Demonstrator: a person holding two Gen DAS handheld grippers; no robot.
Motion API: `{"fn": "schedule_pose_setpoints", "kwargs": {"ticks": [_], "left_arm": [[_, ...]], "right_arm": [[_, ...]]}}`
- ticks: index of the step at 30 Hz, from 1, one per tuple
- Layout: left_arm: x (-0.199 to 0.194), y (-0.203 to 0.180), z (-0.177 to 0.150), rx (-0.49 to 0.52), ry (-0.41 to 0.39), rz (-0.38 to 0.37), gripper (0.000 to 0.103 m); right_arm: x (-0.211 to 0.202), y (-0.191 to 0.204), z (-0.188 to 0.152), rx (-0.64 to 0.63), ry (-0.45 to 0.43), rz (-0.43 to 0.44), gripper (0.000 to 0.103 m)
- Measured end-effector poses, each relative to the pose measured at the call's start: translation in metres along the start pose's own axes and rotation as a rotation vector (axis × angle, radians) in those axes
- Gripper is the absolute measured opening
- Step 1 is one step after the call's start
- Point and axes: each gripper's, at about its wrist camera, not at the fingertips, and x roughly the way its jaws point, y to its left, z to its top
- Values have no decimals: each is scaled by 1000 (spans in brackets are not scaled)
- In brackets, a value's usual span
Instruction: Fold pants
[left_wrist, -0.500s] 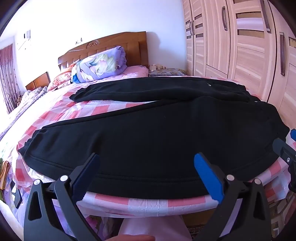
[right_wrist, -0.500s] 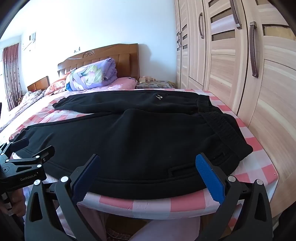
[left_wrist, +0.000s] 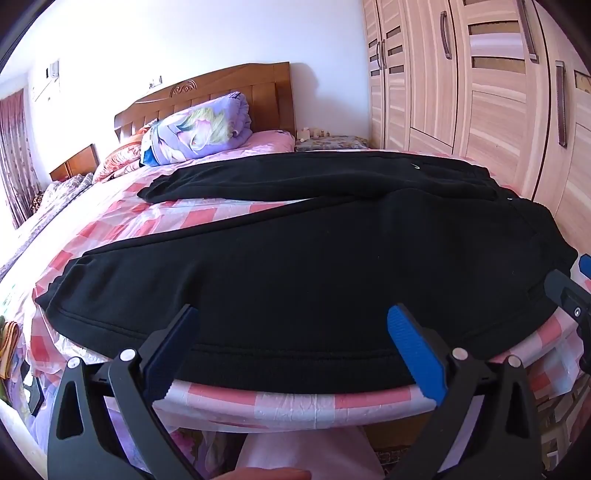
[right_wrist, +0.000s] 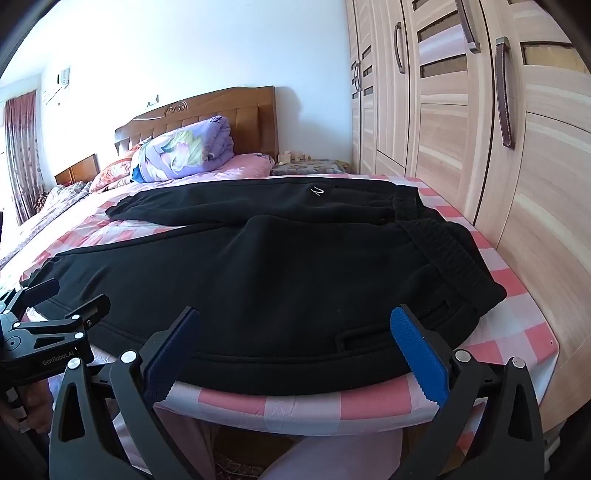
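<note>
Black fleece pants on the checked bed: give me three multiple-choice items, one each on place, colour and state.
1. Where does the waistband of the black fleece pants lie?
A. toward the pale wooden wardrobe
B. toward the curtain
C. on the pillows

2. What colour are the pads of the tongs?
A. red
B. blue
C. green

3. How do the right tongs stand?
A. shut on the hem
B. shut on nothing
C. open

A: the ribbed band sits on the wardrobe side.
B: the ridged pads are blue.
C: the fingers stand wide apart, gripping nothing.
</note>
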Motion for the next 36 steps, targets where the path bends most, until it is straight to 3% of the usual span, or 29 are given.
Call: {"fn": "schedule_pose_setpoints", "kwargs": {"ticks": [36], "left_arm": [[3, 0, -4, 8, 12, -3, 102]], "right_arm": [[1, -2, -6, 28, 11, 20, 99]]}}
